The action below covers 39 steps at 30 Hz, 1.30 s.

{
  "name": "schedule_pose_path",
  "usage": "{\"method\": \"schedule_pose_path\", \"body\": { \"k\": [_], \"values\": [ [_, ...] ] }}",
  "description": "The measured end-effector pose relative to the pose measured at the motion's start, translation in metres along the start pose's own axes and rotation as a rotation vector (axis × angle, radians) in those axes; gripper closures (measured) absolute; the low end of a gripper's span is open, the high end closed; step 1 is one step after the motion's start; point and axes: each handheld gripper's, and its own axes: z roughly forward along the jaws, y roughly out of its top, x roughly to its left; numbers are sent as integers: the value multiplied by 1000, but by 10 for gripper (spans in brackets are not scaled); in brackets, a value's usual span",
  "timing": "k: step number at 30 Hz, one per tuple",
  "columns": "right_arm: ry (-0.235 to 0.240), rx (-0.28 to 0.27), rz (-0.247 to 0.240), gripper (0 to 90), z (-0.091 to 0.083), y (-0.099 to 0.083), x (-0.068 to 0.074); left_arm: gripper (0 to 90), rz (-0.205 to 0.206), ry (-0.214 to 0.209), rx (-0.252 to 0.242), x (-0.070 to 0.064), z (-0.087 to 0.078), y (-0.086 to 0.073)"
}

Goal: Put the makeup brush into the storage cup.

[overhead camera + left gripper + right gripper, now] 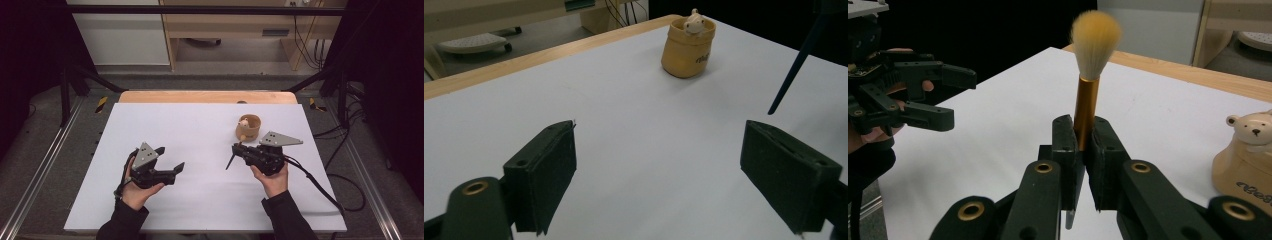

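Note:
My right gripper (1080,125) is shut on a makeup brush (1087,100) by its gold ferrule. The pale yellow bristles (1095,37) stand above the jaws, and the dark thin handle (229,161) slants down toward the table. The same handle (793,72) hangs at the right in the left gripper view. A tan cup (248,129) with a small bear figure (244,121) on its rim stands just behind my right gripper (239,148). My left gripper (170,158) is held above the table's left front, open, with nothing between its pads (549,170).
A white sheet (200,125) covers the table, and a wooden edge (207,97) runs along its far side. Cables (320,185) trail off the right gripper over the table's right edge. Dark frame posts stand at both sides, with a wooden shelf unit behind.

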Motion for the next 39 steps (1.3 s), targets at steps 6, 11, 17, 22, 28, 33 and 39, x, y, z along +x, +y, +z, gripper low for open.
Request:
{"method": "schedule_pose_path", "body": {
  "k": [6,11,17,22,28,33,39],
  "values": [
    [-23,-13,-6,835,-6,4,-2,113,5,18,-10,12,-8,-3],
    [-46,-21,-5,836,-9,7,-4,93,7,30,-13,22,-13,-6],
    [-48,-37,-1,835,-15,12,-7,75,13,39,-14,32,-19,-10],
    [-62,-49,-4,835,-18,17,-11,67,15,37,-12,39,-23,-16],
    [-83,-53,-17,835,-19,27,-13,62,15,40,-36,47,-33,-19],
    [-100,-57,-17,836,-19,36,-14,60,17,43,-49,52,-40,-21],
    [-113,-55,-13,835,-18,41,-18,57,22,50,-60,60,-48,-25]
  ]
}}
